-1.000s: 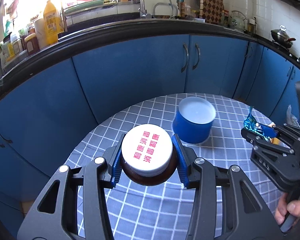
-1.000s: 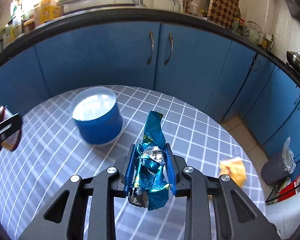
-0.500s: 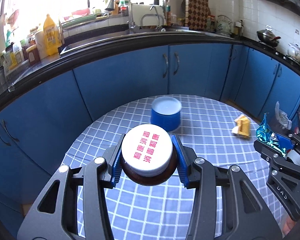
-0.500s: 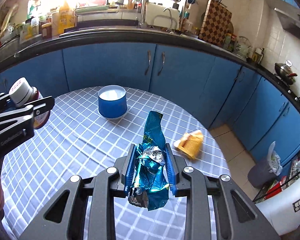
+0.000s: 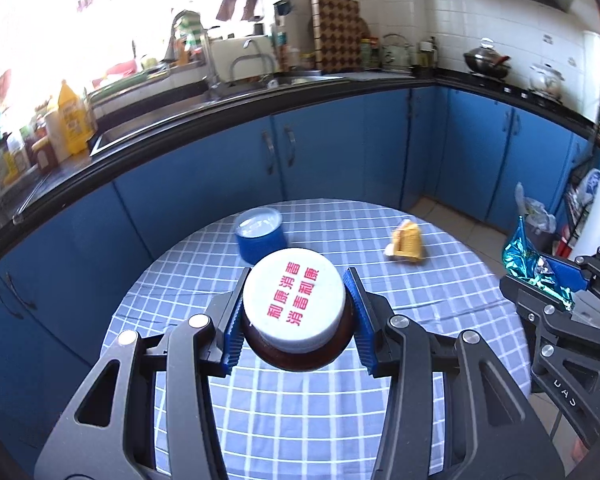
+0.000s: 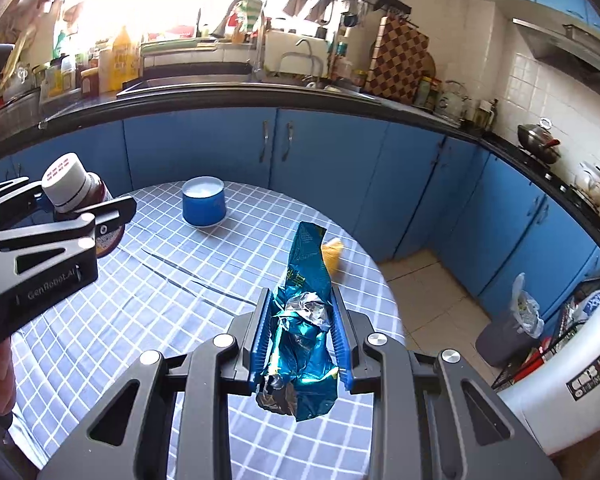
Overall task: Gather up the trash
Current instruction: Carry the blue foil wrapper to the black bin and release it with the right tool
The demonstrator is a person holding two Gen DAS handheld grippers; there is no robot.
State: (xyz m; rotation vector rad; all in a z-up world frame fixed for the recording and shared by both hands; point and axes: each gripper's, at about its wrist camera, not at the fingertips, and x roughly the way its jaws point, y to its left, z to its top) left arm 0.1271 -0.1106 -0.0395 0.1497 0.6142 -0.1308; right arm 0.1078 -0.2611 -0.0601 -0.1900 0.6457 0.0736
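Note:
My left gripper (image 5: 295,312) is shut on a brown bottle with a white cap (image 5: 295,300) printed in red, held above the round table; the bottle also shows in the right wrist view (image 6: 70,188). My right gripper (image 6: 300,320) is shut on a crumpled teal foil wrapper (image 6: 304,312), held above the table's right side; the wrapper shows in the left wrist view (image 5: 534,264). A yellow wrapper (image 5: 407,240) lies on the checked tablecloth (image 5: 300,420); in the right wrist view it (image 6: 332,254) sits partly hidden behind the foil.
A blue cup with a white lid (image 5: 260,234) stands at the table's far side, also in the right wrist view (image 6: 203,202). A grey bin lined with a plastic bag (image 6: 508,332) stands on the floor right of the table. Blue cabinets (image 6: 320,168) ring the room.
Both grippers have risen and pulled back from the table with their loads. The cup looks smaller and farther, and the yellow wrapper and floor bin have come into view.

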